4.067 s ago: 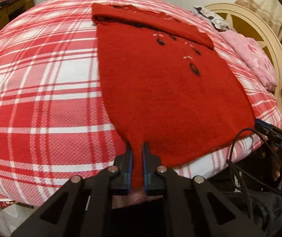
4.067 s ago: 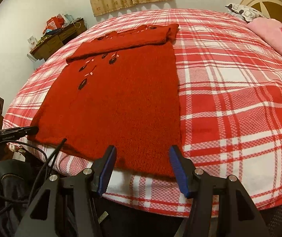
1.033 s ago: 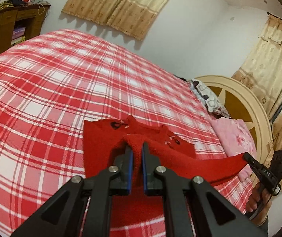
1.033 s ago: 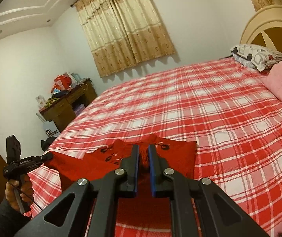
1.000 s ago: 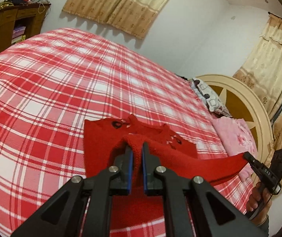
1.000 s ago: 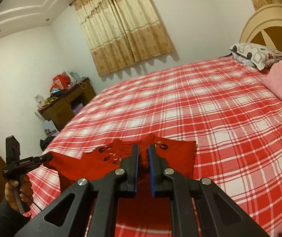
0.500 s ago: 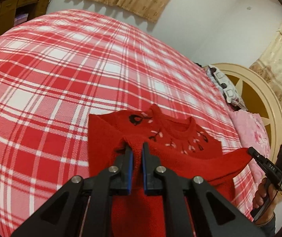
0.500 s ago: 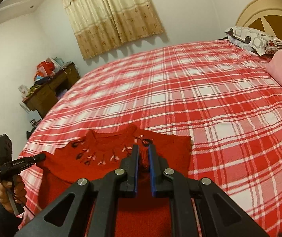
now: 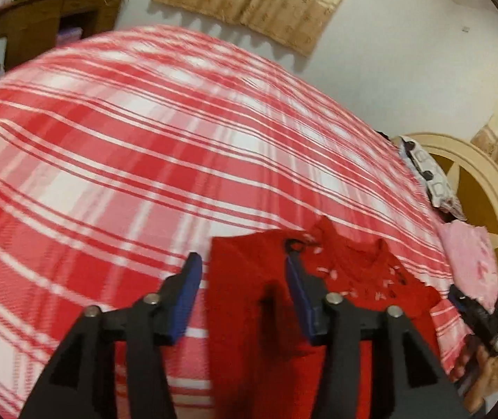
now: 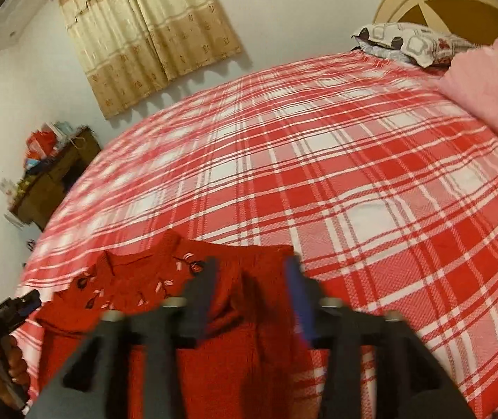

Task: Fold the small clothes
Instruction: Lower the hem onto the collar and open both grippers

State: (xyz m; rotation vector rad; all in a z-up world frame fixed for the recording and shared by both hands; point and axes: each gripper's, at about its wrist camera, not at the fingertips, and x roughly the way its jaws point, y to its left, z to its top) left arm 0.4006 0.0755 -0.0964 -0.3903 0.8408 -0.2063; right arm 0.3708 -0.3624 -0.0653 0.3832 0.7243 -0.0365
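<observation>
A red knitted sweater point(image 9: 249, 279) lies on the near part of a bed covered with a red and white plaid sheet point(image 9: 109, 160), its embroidered neckline turned toward the far side and a lower layer of the same knit running toward the cameras. The left tool point(image 9: 243, 293) hangs over the sweater's left edge with its blue-padded jaws opening; red knit lies in the gap below them, but the pads press on nothing. The right tool point(image 10: 250, 300), blurred in its own view, sits over the sweater's right edge, its jaws likewise opening with cloth beneath the gap and no pad gripping it. In the right wrist view a hand point(image 10: 4, 363) holds the left tool's handle at the lower left. A patterned pillow point(image 10: 406, 43) and pink bedding point(image 10: 486, 83) lie by the round headboard point(image 9: 486, 188), curtains point(image 10: 151, 35) hang on the far wall, and a wooden desk point(image 9: 50, 24) stands beyond the bed.
</observation>
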